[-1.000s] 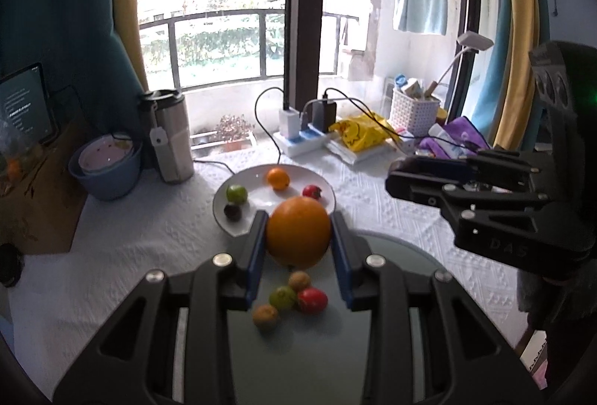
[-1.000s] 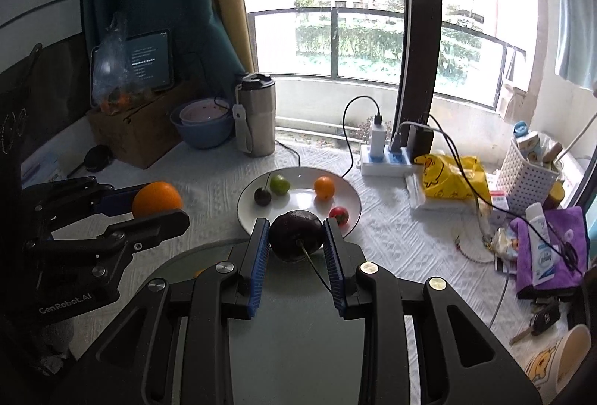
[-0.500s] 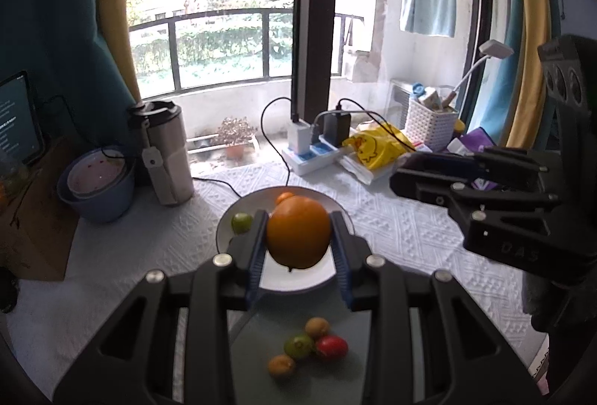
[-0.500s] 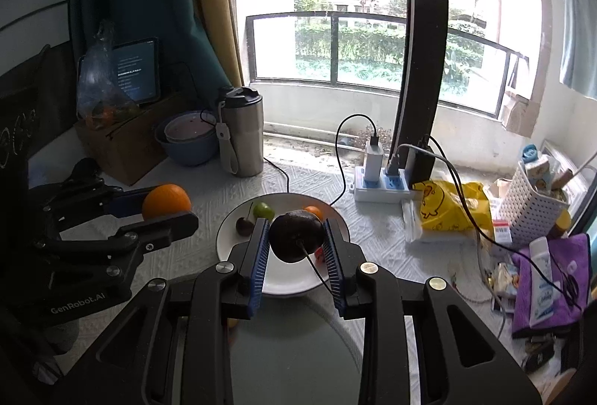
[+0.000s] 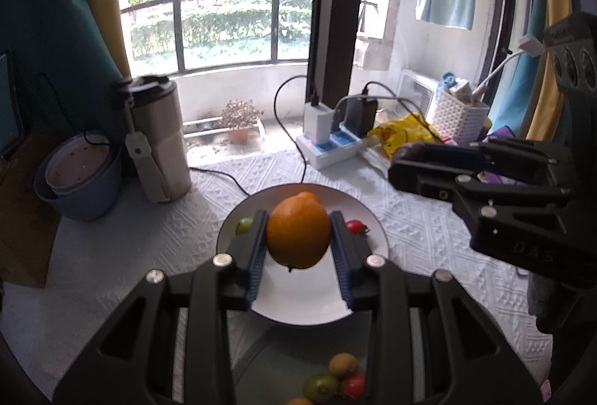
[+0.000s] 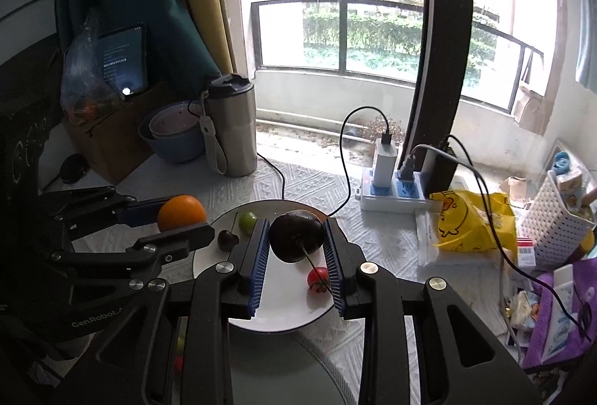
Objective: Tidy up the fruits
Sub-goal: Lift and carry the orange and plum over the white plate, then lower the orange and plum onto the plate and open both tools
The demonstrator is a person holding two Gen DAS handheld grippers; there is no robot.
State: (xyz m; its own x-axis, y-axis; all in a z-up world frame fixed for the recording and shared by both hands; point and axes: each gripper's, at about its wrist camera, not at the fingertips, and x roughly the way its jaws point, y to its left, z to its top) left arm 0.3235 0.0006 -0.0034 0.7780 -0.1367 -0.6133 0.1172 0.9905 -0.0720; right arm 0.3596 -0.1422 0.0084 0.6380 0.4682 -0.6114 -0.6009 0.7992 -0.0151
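White cloth [image 5: 112, 255]: textured, covers the table; the white plate sits on it and serves as landmark.
Grey round tray [image 6: 283, 367]: just nearer the cameras than the plate; in the left view it carries 4 small fruits [image 5: 335, 379], green, brown, red and orange, bunched together.
White plate [image 5: 298, 311]: round, glossy, between the tray and the power strip.
Left gripper [image 5: 298, 237]: hangs over the plate, blue-padded jaws clamped on a large orange [image 5: 298, 235] that hides the plate's middle.
Right gripper [image 6: 296, 240]: also over the plate, to the right of the left gripper, jaws closed on a dark plum-like fruit [image 6: 296, 237] whose thin stem points toward the camera.
Steel tumbler [image 6: 231, 128]: beyond the plate, to its left, strap hanging down its side.
Blue bowl [image 6: 175, 140]: left of the tumbler, with a pinkish bowl nested in it.
Power strip [image 6: 391, 192]: beyond the plate, to its right, 2 chargers plugged in, a black cable trailing toward the plate.
Yellow bag [image 6: 470, 222]: right of the plate, past the strip.
White basket [image 6: 556, 218]: farther right than the bag.
On the plate: 1 green fruit [image 6: 247, 220] at the far left rim, 1 small dark fruit [image 6: 227, 240] beside it, 1 red tomato [image 6: 317, 281] on the right, partly behind the stem.
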